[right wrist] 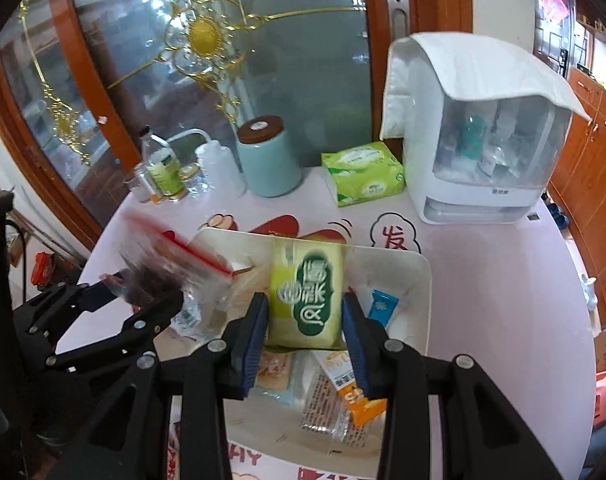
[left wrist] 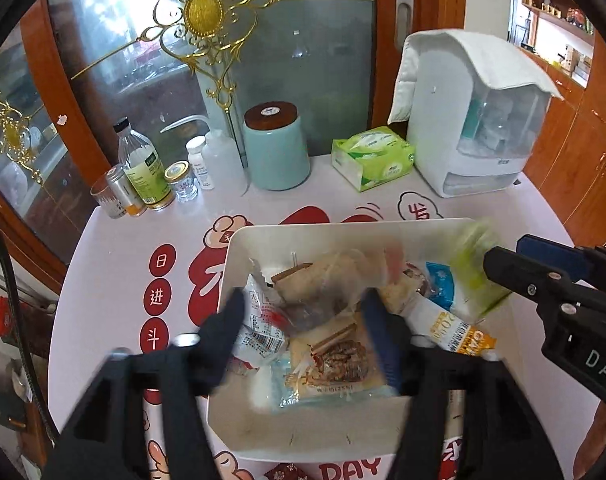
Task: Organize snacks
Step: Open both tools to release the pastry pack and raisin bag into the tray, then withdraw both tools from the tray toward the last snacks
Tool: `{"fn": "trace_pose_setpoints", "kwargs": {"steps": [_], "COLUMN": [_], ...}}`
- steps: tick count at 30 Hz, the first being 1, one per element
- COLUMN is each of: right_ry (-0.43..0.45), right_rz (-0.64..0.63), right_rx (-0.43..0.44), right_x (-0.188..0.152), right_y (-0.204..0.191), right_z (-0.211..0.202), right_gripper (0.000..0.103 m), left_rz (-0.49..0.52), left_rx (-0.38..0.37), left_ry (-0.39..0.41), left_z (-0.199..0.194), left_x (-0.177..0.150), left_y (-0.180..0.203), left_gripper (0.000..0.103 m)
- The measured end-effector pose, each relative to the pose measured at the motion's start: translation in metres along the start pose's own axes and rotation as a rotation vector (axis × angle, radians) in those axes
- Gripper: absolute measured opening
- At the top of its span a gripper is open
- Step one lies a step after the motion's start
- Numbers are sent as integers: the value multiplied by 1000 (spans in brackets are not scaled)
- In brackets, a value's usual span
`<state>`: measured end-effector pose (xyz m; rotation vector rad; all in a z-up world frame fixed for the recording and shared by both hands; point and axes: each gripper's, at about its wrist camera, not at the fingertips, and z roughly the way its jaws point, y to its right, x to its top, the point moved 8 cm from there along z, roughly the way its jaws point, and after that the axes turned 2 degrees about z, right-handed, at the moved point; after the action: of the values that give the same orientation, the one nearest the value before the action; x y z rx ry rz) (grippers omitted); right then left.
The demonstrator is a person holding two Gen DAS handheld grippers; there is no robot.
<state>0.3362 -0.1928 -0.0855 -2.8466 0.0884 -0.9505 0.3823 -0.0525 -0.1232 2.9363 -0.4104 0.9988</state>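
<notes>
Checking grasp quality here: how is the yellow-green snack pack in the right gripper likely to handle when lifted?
The yellow-green pack looks like a soft, puffy wrapper, so it probably dents under the right gripper. Likely light for its size. Its glossy film may slip if squeezed loosely.

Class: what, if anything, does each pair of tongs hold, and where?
Right tongs clamp the green packet by its side edges. Left tongs: open, clear bag between them, unpinched.

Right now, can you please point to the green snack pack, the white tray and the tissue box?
green snack pack (right wrist: pixel 306 298), right wrist view, middle of its printed front.
white tray (left wrist: pixel 303 434), left wrist view, bare near wall.
tissue box (left wrist: pixel 373 158), left wrist view, centre of its top face.
</notes>
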Motion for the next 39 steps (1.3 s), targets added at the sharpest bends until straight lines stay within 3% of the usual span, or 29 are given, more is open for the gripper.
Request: {"fn": "trace_pose_setpoints", "kwargs": {"steps": [1, 4, 7, 19, 39], "right_ry": [-7, -29, -29, -25, 35], "right_rz": [2, 17, 26, 12, 0], "right_rx": [3, 3, 3, 29, 88], "right_x": [0, -3, -7, -21, -57], "right_y": [2, 7, 10, 3, -8], "right_z": [4, 12, 13, -4, -81], "right_gripper": [39, 48, 54, 54, 54], "left_rz": [-5, -16, -28, -41, -67], "left_rx": [9, 11, 11, 25, 15], "left_ry": [0, -8, -42, -32, 59], "left_z": [2, 9, 15, -6, -100], "left_x": [0, -1, -6, -14, -49], "left_y": [-1, -1, -2, -4, 8], "left_gripper": [91, 99, 99, 99, 99]}}
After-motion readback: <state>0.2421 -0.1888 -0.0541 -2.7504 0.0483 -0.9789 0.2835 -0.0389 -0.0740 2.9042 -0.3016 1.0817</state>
